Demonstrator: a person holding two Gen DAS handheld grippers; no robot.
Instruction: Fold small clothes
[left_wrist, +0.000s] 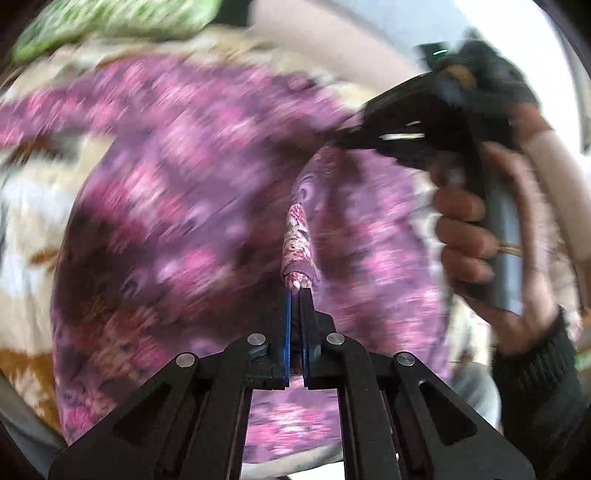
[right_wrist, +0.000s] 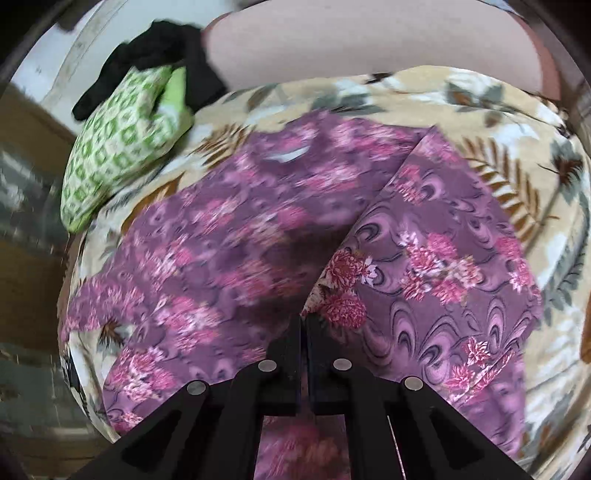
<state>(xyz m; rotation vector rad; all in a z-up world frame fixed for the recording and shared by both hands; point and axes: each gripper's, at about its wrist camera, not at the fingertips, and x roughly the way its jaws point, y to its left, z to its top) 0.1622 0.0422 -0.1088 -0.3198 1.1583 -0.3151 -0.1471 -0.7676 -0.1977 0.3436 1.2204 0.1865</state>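
You've got both grippers clamped on the purple floral garment (right_wrist: 258, 229): left gripper (left_wrist: 295, 291) pinching a bunched edge, right gripper (right_wrist: 303, 321) gripping a fold. It's spread across the middle of the leaf-print blanket (right_wrist: 517, 122), so you're mid-fold, I'd say. Next, carry that flap over evenly.

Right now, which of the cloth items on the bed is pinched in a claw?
The purple floral garment: both claws are shut on its edge. The green patterned piece and the black cloth lie untouched at the far corner.

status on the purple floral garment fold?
Done: one side panel of the purple floral garment already lies folded over. In hand: left hand-held gripper and right hand-held gripper are both shut on its edge, mid-fold. Left: finishing this fold; green patterned cloth and black cloth lie aside.
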